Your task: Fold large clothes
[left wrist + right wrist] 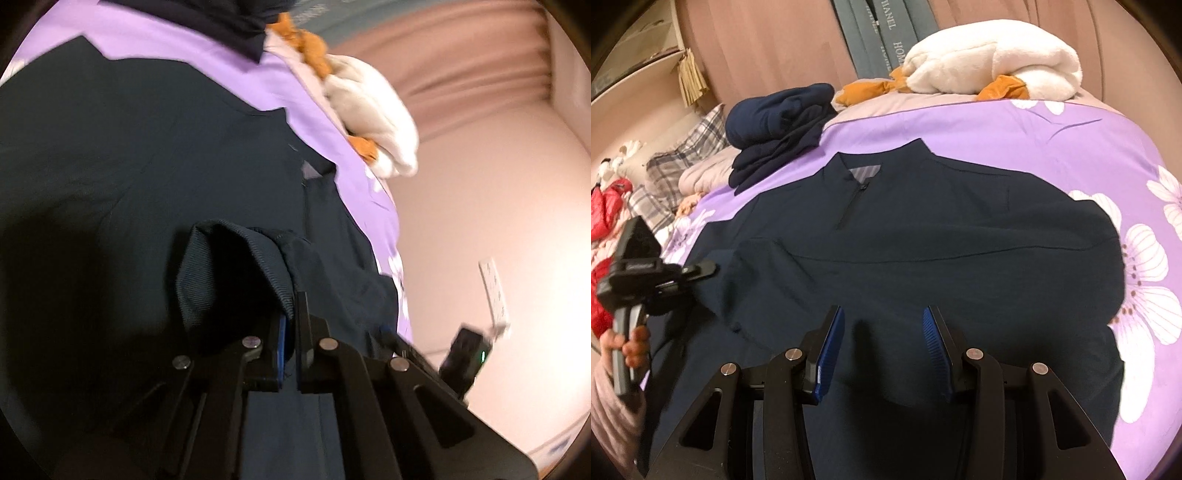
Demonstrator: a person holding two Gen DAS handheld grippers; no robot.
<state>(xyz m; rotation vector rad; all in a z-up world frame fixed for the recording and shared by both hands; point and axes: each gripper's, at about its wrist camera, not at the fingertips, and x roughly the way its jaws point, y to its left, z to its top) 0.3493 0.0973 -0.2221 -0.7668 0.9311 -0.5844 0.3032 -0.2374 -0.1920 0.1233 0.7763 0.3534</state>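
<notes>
Bedding first: a purple bedspread [1015, 125] printed with white flowers covers the bed. Spread flat across its middle lies the dark navy jacket [923, 229], collar toward the far edge, its short zip closed. Purple cloth shows bare along the right side. At the far edge rests a white plush goose [993, 62] with orange feet; beside it at the far left corner sits a stack of folded navy clothes [775, 122]. Grey bands behind read "HOME". The left gripper [290, 332] is clamped on a ribbed cuff of the jacket. The right gripper [882, 343] hovers over the near hem, its blue-padded jaws wide apart.
</notes>
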